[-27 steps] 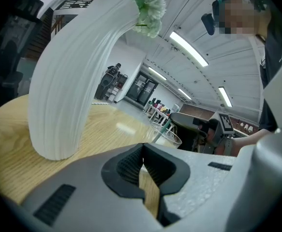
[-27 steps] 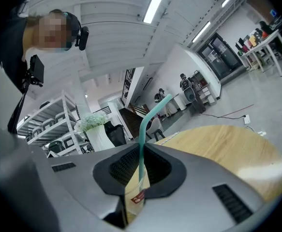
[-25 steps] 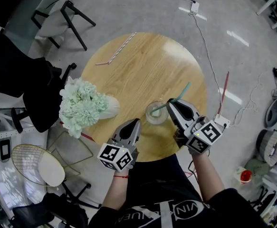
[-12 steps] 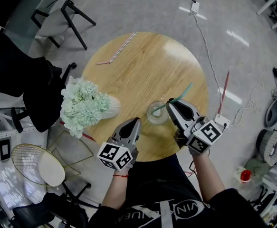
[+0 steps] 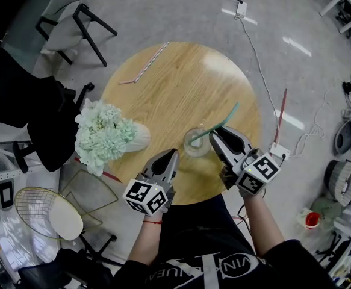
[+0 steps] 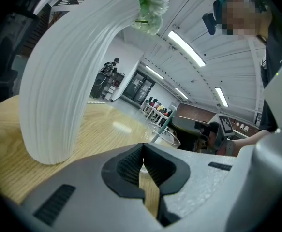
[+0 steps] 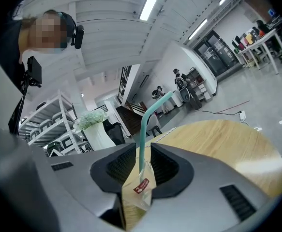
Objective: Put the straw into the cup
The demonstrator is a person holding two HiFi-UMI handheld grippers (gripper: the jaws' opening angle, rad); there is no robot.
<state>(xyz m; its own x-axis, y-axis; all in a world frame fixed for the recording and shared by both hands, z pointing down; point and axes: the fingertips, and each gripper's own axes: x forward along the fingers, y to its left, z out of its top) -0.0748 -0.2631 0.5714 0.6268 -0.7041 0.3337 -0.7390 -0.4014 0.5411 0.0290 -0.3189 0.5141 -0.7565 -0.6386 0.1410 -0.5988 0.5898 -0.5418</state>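
Pinching green straw [image 5: 228, 115] at cup [image 5: 195, 150]: right tool [image 5: 214, 132]. Red label [image 7: 141, 186] on wrapper [image 7: 135, 199] unreadable. Left tool [image 5: 170, 155] closed, empty.

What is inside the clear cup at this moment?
The lower end of the teal straw sits inside the cup. The straw slants out over the rim to the right gripper, which is shut on it. Whether its tip reaches the bottom cannot be made out.

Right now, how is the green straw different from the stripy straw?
The green straw is plain green; the stripy straw has red and white stripes. The green straw is tilted up, pinched in the right tool, its low end at the cup; the stripy straw lies flat on the table, untouched. Both are thin straws.
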